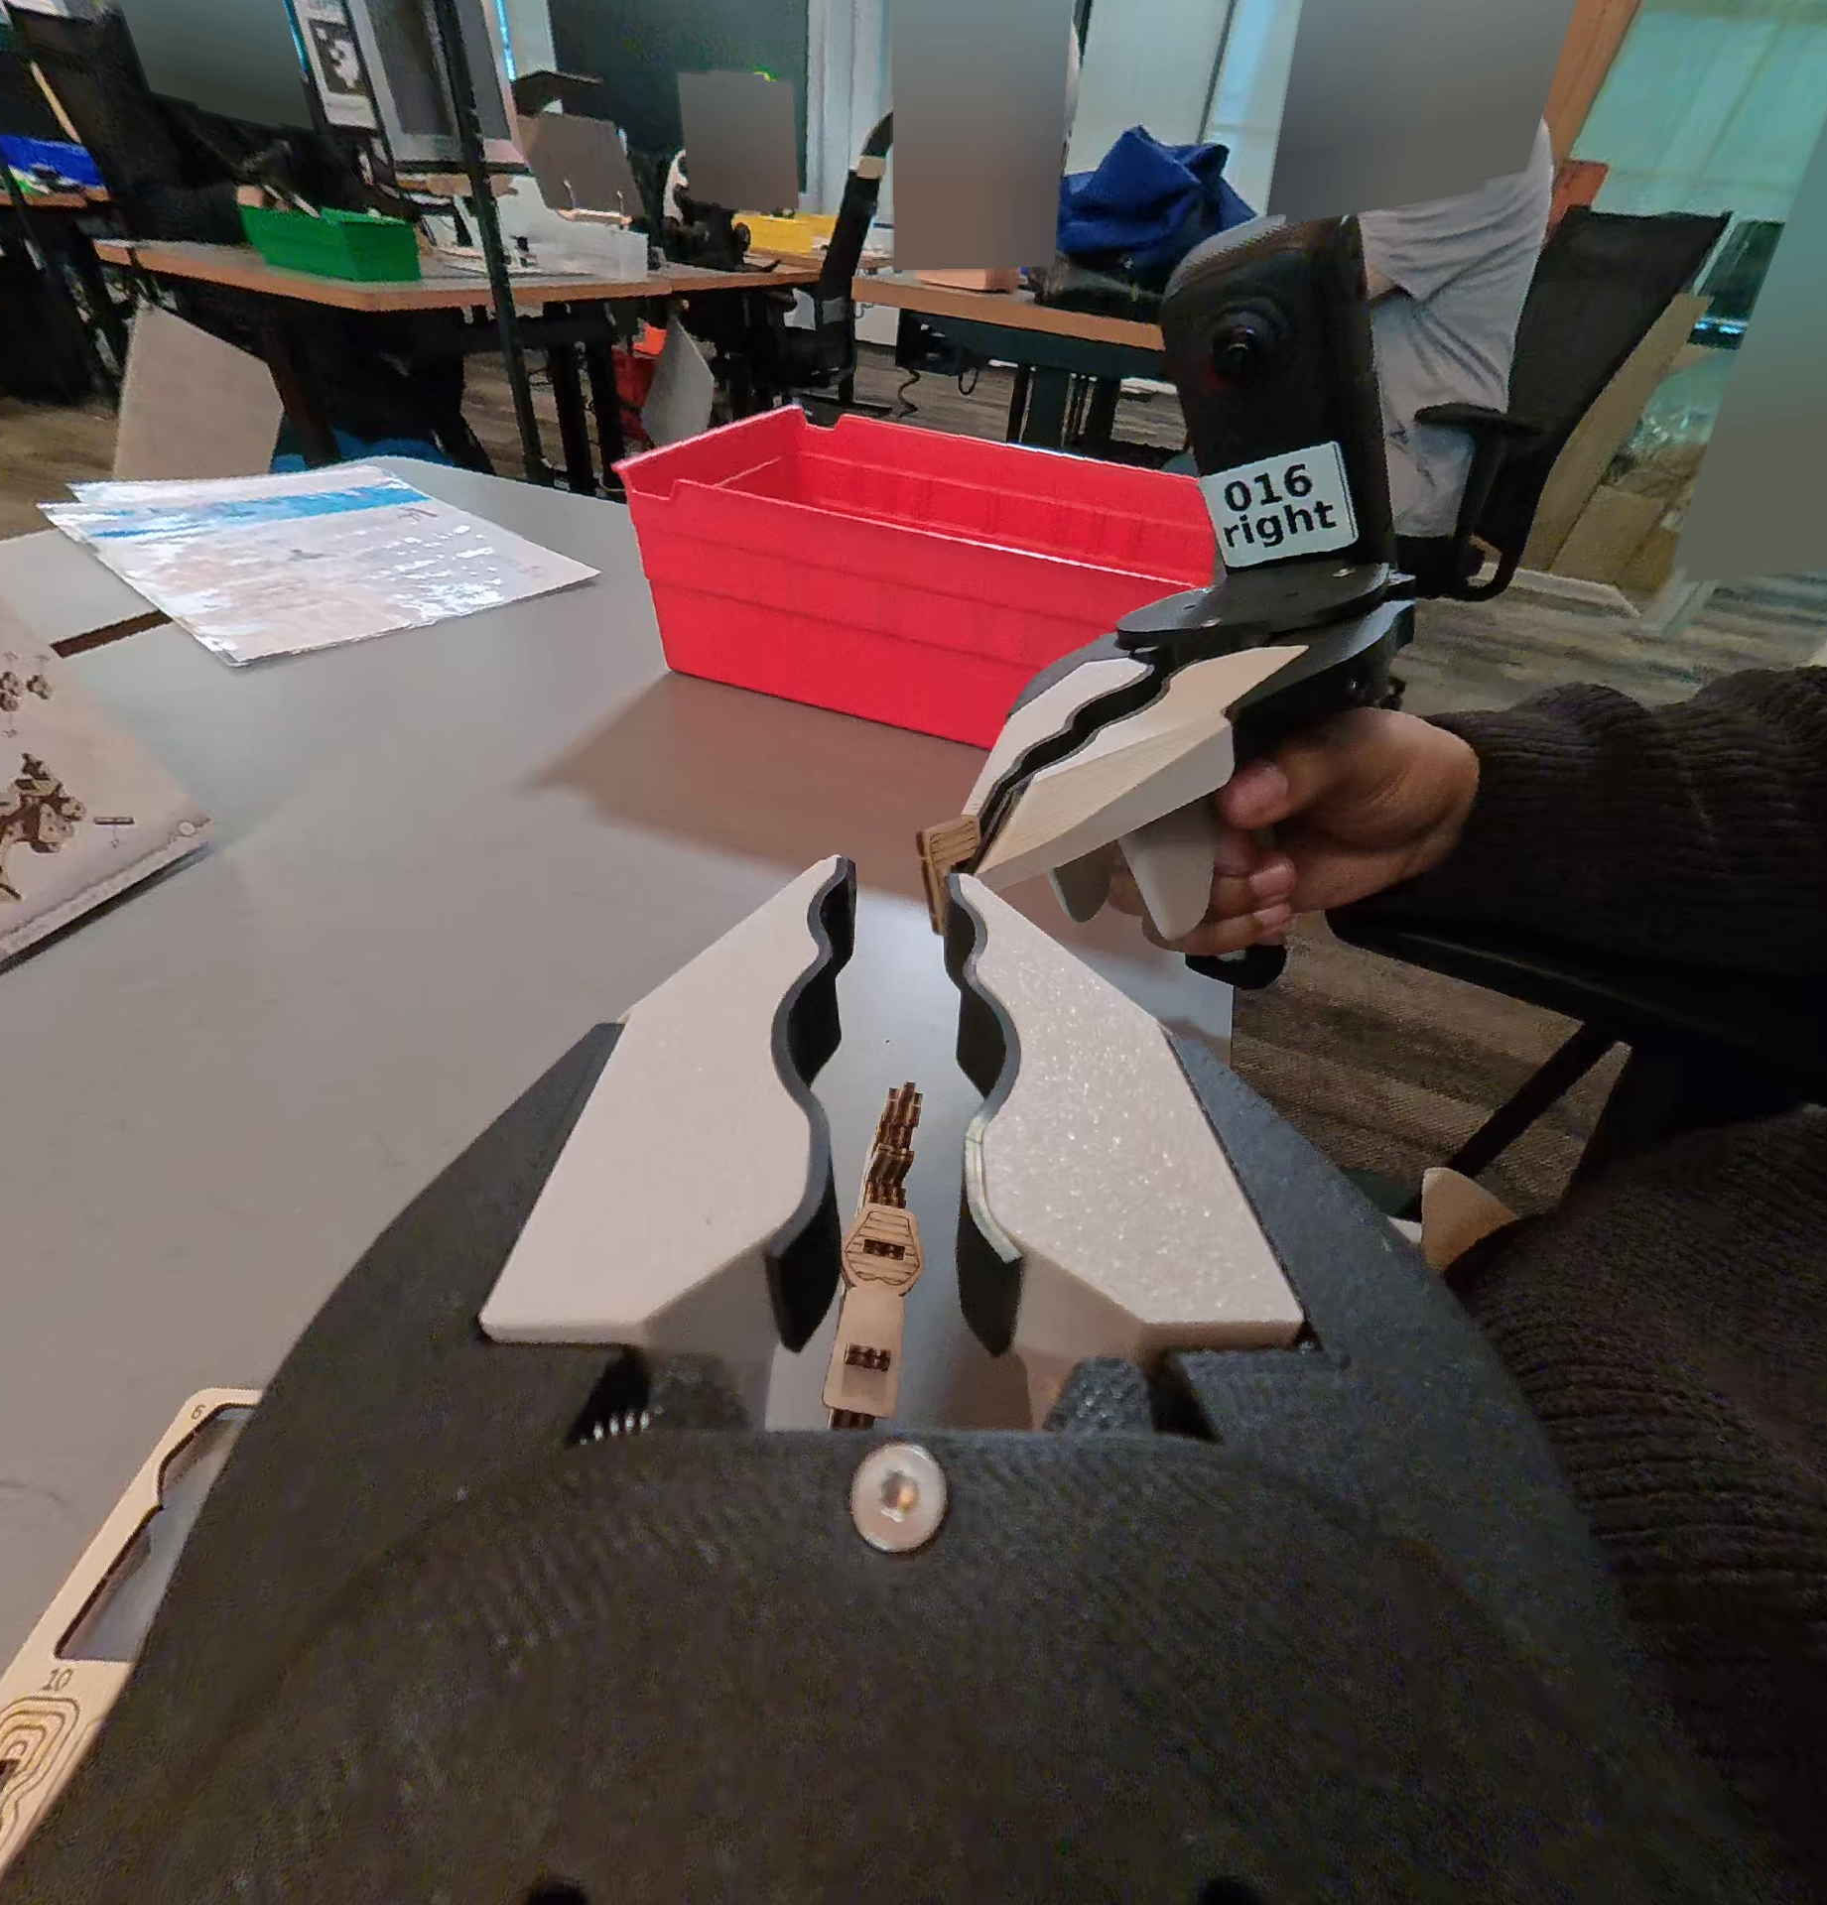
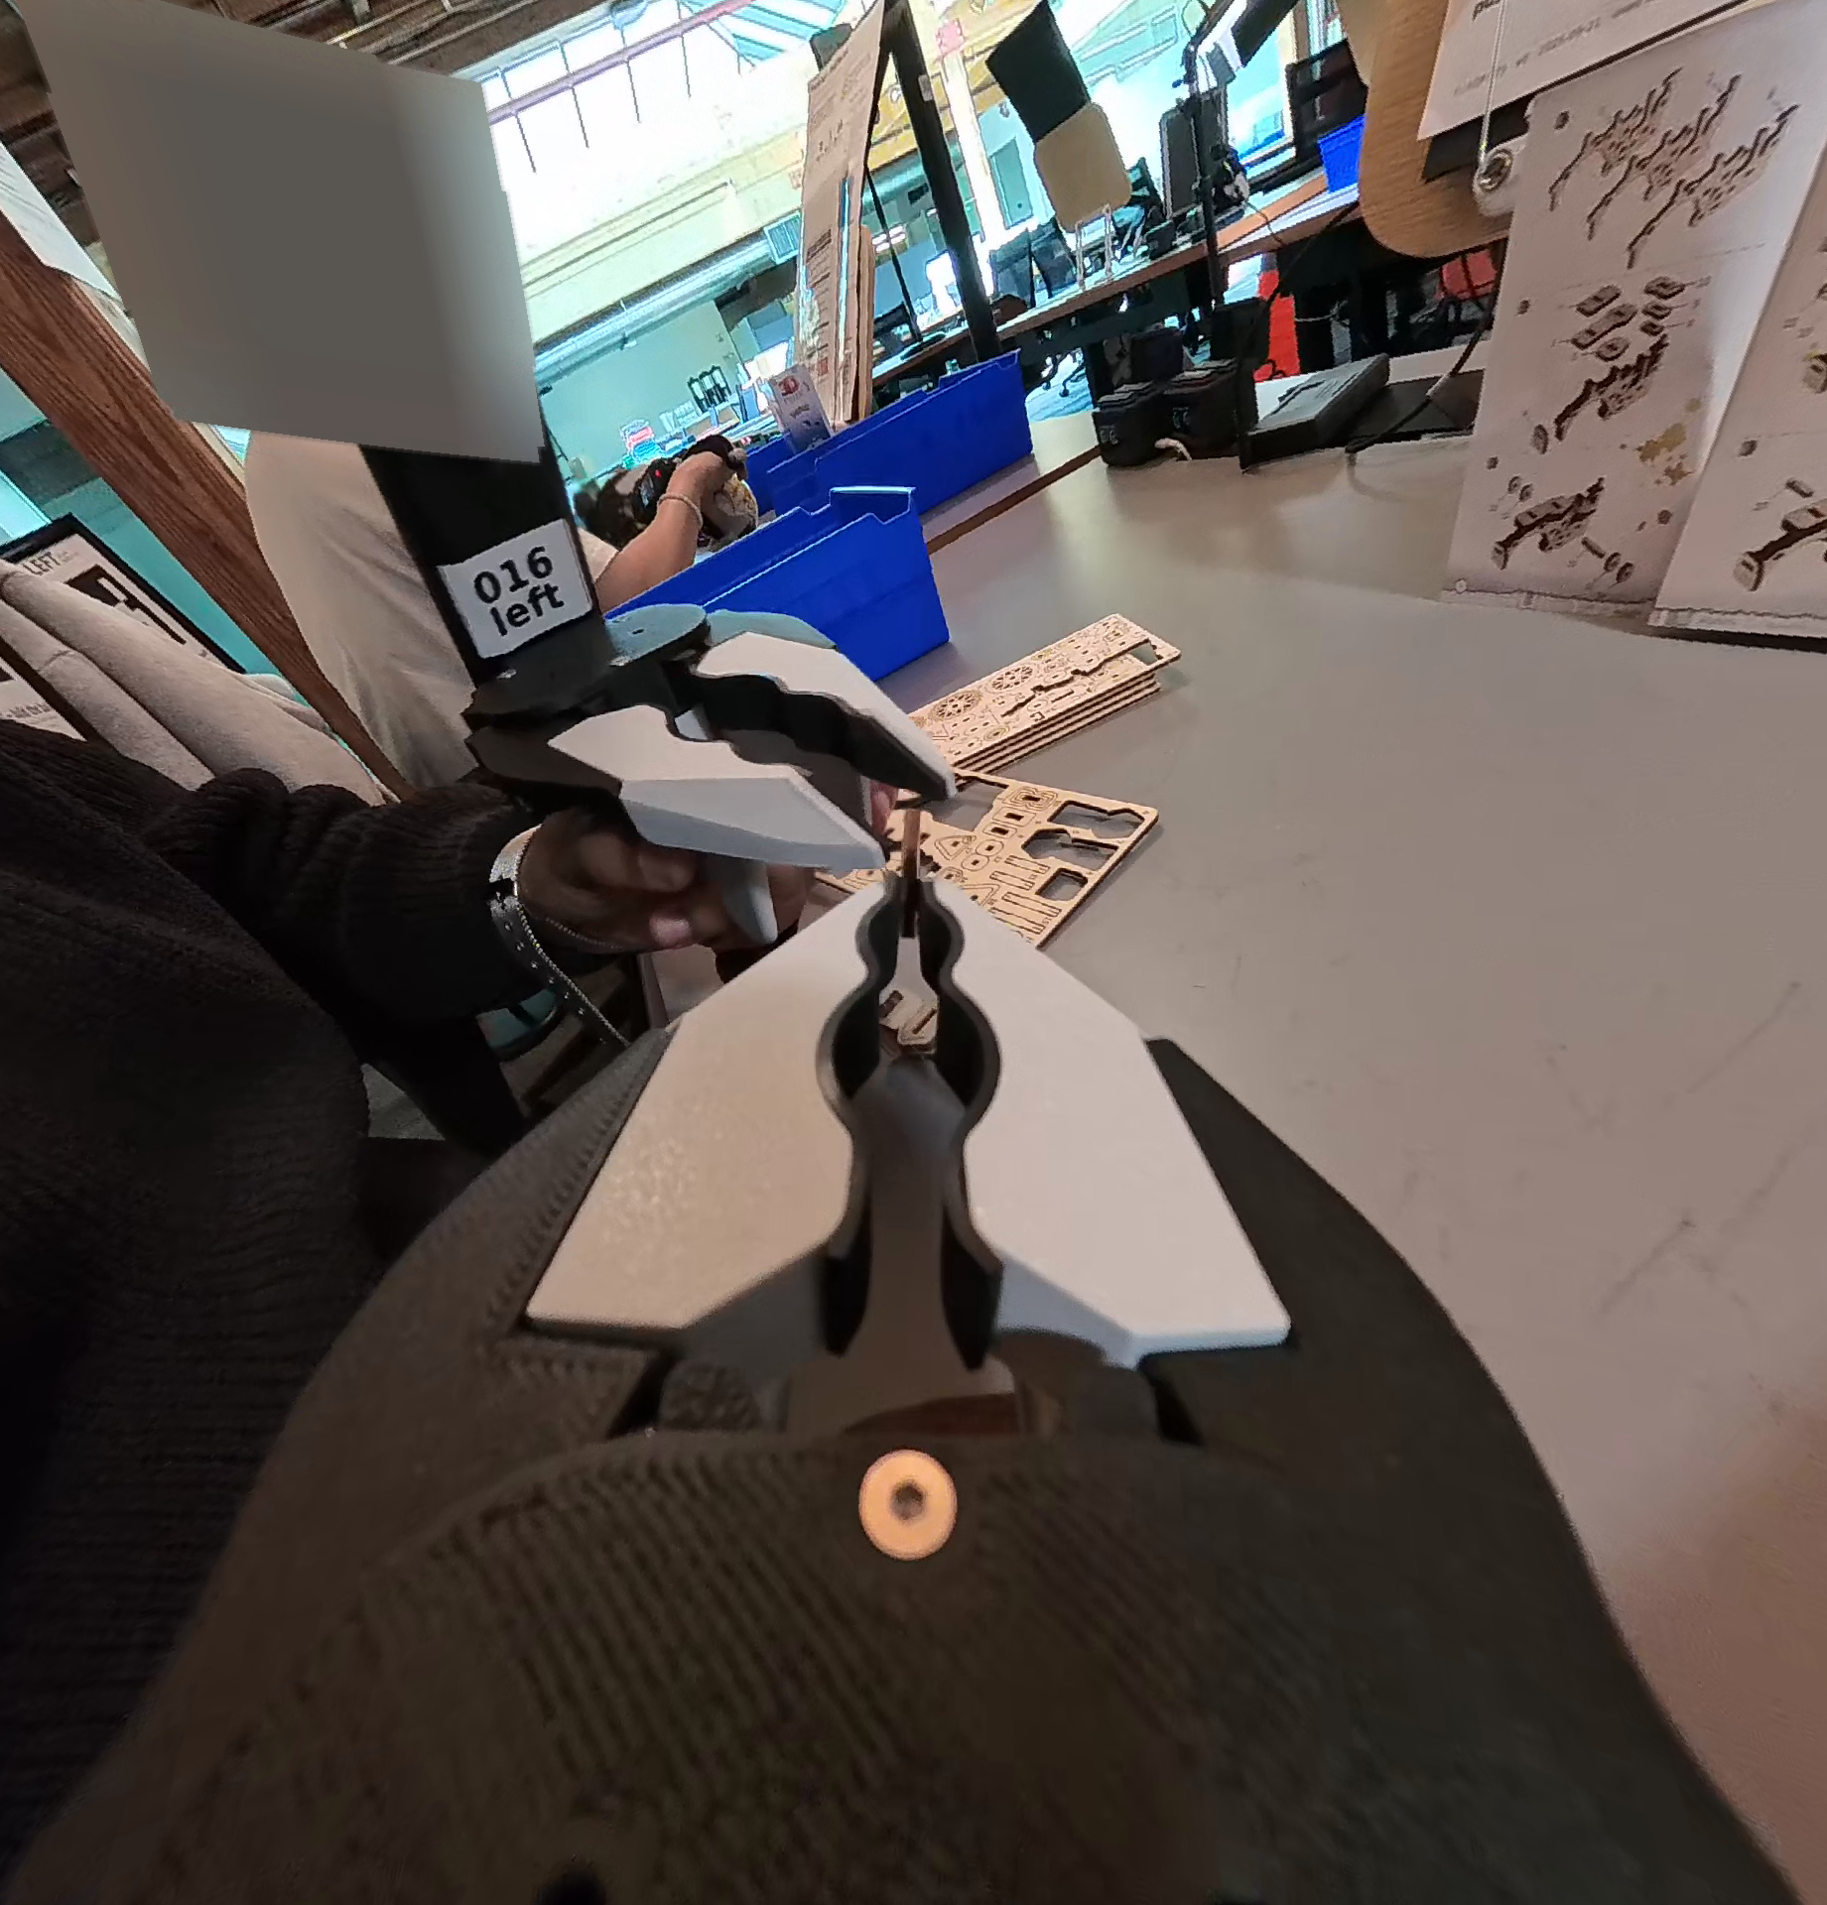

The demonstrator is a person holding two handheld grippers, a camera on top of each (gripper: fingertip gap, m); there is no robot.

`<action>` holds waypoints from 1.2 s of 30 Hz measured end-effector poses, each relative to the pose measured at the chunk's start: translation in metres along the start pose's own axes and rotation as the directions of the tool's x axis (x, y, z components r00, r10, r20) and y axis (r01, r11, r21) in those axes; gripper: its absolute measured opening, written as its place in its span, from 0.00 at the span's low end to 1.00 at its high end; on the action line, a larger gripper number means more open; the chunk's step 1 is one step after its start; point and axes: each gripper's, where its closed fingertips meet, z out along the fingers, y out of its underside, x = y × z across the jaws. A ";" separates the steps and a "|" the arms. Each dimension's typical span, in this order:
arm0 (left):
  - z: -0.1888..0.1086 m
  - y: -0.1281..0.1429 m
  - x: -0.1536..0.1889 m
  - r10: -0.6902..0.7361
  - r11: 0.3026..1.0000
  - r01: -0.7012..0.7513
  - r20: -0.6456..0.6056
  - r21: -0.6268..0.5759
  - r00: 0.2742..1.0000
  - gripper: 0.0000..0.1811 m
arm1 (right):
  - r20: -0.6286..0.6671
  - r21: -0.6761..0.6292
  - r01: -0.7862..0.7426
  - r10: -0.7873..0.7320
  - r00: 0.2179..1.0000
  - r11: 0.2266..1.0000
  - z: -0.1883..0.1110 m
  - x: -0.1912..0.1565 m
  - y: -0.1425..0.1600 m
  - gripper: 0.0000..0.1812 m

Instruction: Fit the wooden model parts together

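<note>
Right gripper (image 1: 955,861) pinching small wooden part (image 1: 945,847), left gripper (image 1: 899,897) agape, long model (image 1: 878,1268) lengthwise between

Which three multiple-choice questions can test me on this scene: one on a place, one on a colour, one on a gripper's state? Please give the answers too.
1. Where does the red bin stand?
A. on the grey table
B. on the floor
C. on a chair

2. What colour is the bin just behind the left gripper in the right wrist view?
A. white
B. blue
C. black

3. How is the right gripper?
A. wide open and empty
B. lying on the table
C. shut on a small wooden piece

Answers: 1 A, its base rests on the tabletop; 2 B, its walls are blue; 3 C, the piece sticks out between its closed tips.
</note>
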 end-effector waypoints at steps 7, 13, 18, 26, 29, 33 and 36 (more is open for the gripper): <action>0.001 0.003 -0.002 -0.053 0.999 0.053 -0.015 -0.006 0.998 0.10 | 0.014 0.002 -0.021 0.021 1.000 1.000 -0.001 -0.001 0.000 0.01; 0.001 0.001 0.003 -0.110 0.994 0.111 -0.075 0.006 0.991 0.12 | 0.028 -0.010 -0.028 0.028 0.999 1.000 0.000 -0.003 0.002 0.01; -0.001 0.001 0.003 -0.139 0.990 0.140 -0.100 0.004 0.985 0.13 | -0.014 -0.076 0.037 -0.039 0.999 0.996 0.001 0.003 0.012 0.01; 0.002 0.023 0.017 -0.171 0.978 0.143 -0.189 -0.151 0.967 0.11 | 0.009 -0.202 0.242 -0.246 0.969 0.949 0.006 -0.008 0.033 0.01; 0.001 0.027 0.025 -0.204 0.969 0.161 -0.238 -0.189 0.950 0.04 | 0.023 -0.218 0.260 -0.261 0.965 0.941 0.006 -0.009 0.036 0.01; 0.000 0.026 0.020 -0.235 0.960 0.191 -0.220 -0.204 0.947 0.01 | 0.007 -0.202 0.258 -0.262 0.965 0.945 0.006 -0.008 0.033 0.02; -0.001 0.019 0.010 -0.334 0.938 0.305 -0.196 -0.164 0.922 0.01 | -0.036 -0.154 0.266 -0.274 0.961 0.952 0.006 -0.004 0.023 0.04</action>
